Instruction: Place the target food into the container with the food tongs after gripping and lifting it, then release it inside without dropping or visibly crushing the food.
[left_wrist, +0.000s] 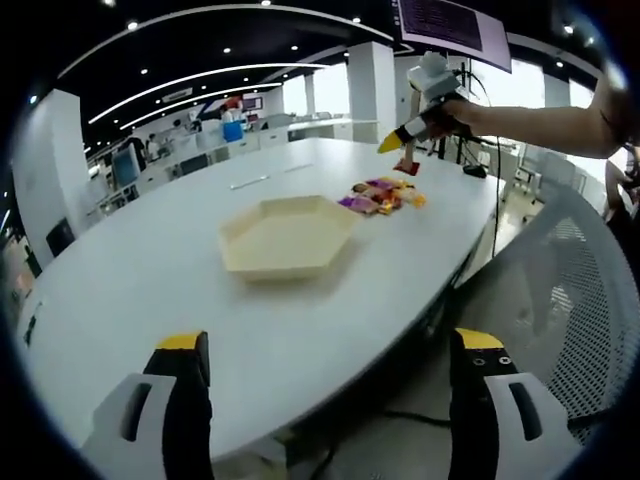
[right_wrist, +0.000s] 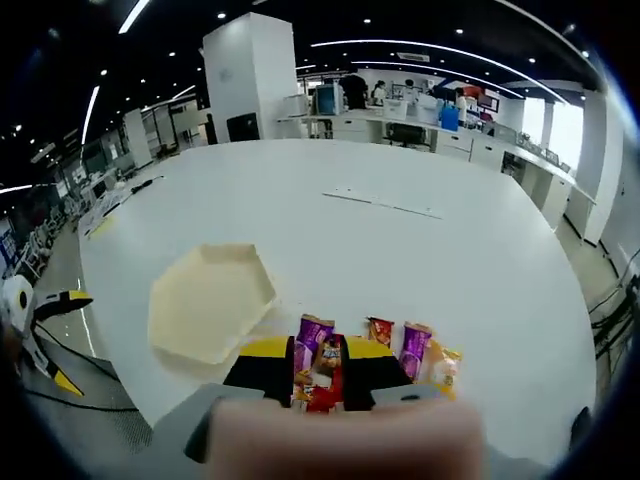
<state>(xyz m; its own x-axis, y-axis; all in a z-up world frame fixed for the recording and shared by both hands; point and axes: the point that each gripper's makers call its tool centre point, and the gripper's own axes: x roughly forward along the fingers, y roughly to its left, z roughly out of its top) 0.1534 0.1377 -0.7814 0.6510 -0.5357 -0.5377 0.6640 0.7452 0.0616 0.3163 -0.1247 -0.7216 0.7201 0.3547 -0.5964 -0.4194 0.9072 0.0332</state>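
Left gripper view first: my left gripper (left_wrist: 330, 365) hangs off the near edge of the white table (left_wrist: 150, 290) with its yellow-tipped jaws spread wide and nothing between them, waiting, I judge, while the other hand does the carrying. At twelve o'clock from my tips sits the cream hexagonal container (left_wrist: 287, 236), bare inside, and past it at one o'clock lies the heap of snack packets (left_wrist: 385, 195). Above that heap, at about one o'clock, a person's arm reaches in with my right gripper (left_wrist: 392, 143), raised clear of the table. A grey mesh chair back (left_wrist: 560, 280) stands at three o'clock. Right gripper view next: the right gripper (right_wrist: 325, 375) looks down along its jaws, which sit close on a red packet (right_wrist: 322, 385) with a purple packet (right_wrist: 313, 340) pressed beside it; I cannot tell whether one or both are pinched. More packets (right_wrist: 415, 350) lie at one o'clock on the tabletop (right_wrist: 400, 250), the container (right_wrist: 210, 300) at ten o'clock, so the carry looks short. Beyond are office desks under ceiling strip lights, and my left gripper (right_wrist: 50, 310) shows at nine o'clock.
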